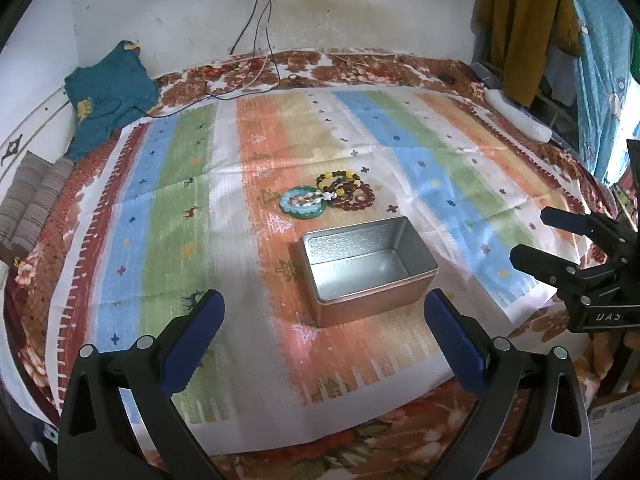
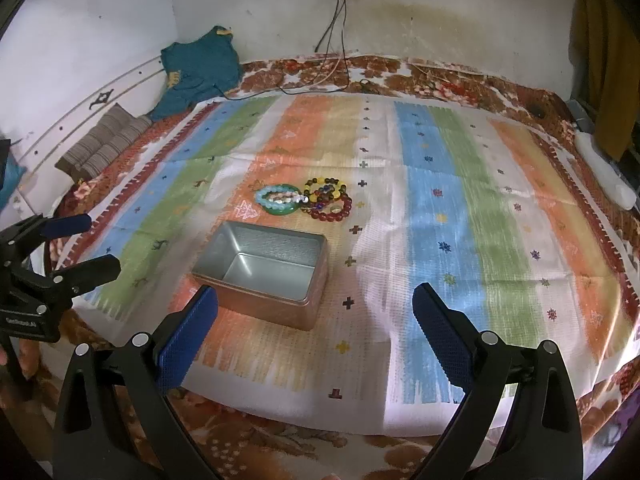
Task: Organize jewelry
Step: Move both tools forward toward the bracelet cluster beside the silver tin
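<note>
The left hand-held gripper [image 1: 320,312] is held over the near part of a striped cloth [image 1: 180,168], w/ its two blue pads wide apart and nothing between them. The right hand-held gripper [image 2: 316,308] is the same: pads far apart, empty, low over the near edge of the cloth. Each gripper is seen also from the other's camera, at the side, approx. level w/ the tin.

The cloth lies on a bed with a brown flowered blanket [image 1: 360,64]. On the cloth stands an open metal tin [image 1: 368,264], rectangular, no lid on it, empty inside. Just behind the tin, near but not touching it, lies a small heap of bracelets [image 1: 328,196]: a light-blue bead one on top of a green ring at the left, a yellow and dark bead one and a dark red bead one at the right, overlapping each other.

At the far left corner of the bed is a teal garment [image 1: 108,96], and cables [image 1: 260,40] hang from a wall socket.
</note>
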